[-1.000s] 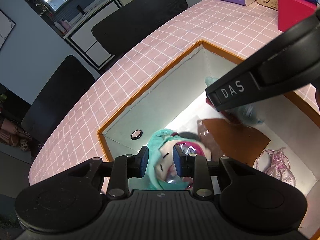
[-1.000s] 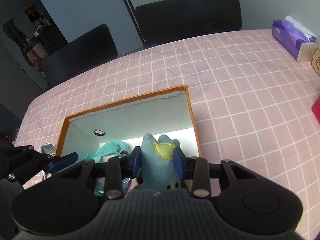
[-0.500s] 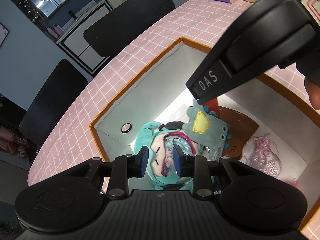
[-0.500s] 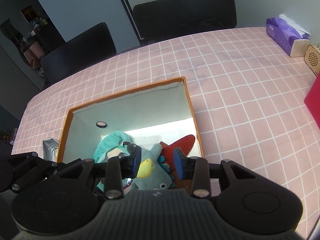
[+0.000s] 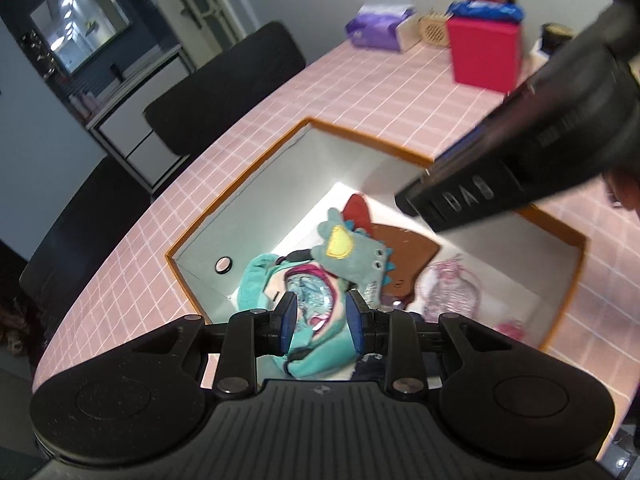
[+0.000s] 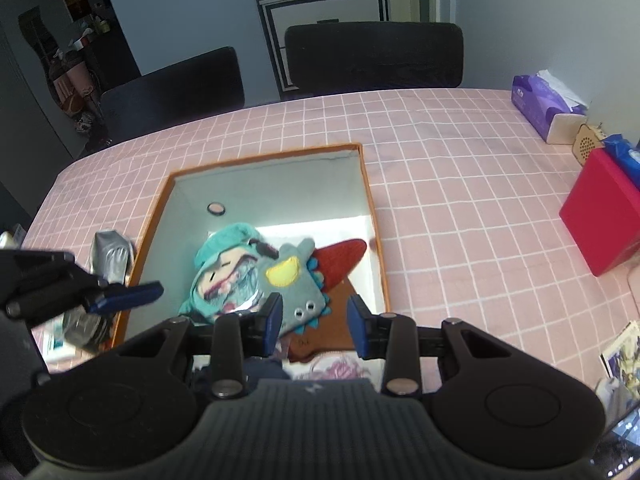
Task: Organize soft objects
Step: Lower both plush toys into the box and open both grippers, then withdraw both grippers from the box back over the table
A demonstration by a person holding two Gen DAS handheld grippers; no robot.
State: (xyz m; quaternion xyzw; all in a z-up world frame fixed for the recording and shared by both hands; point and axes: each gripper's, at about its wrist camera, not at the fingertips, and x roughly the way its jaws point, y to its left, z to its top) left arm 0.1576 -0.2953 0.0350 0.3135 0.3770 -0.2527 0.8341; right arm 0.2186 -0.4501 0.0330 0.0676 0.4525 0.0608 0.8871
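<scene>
An orange-rimmed box (image 6: 366, 184) sits on the pink checked table. Inside lie a teal hooded doll (image 6: 224, 264), a blue-green dinosaur plush with a yellow patch (image 6: 298, 284), a red and brown plush (image 6: 340, 256) and a pink sparkly item (image 5: 448, 292). My right gripper (image 6: 314, 322) is open and empty, raised above the dinosaur plush. My left gripper (image 5: 322, 318) is open above the teal doll (image 5: 304, 300), not holding it. The dinosaur plush (image 5: 352, 254) lies on the doll in the left wrist view.
A silver pouch (image 6: 108, 258) lies left of the box. A red box (image 6: 600, 208), a purple tissue pack (image 6: 544, 106) and a small wooden speaker (image 6: 588, 142) stand at the right. Two black chairs (image 6: 372, 56) stand behind the table. Cards (image 6: 622, 354) lie near the right edge.
My right gripper let go of the dinosaur plush, which now lies in the box, then opened and rose away. My left gripper lifted and pulled back a little from the doll.
</scene>
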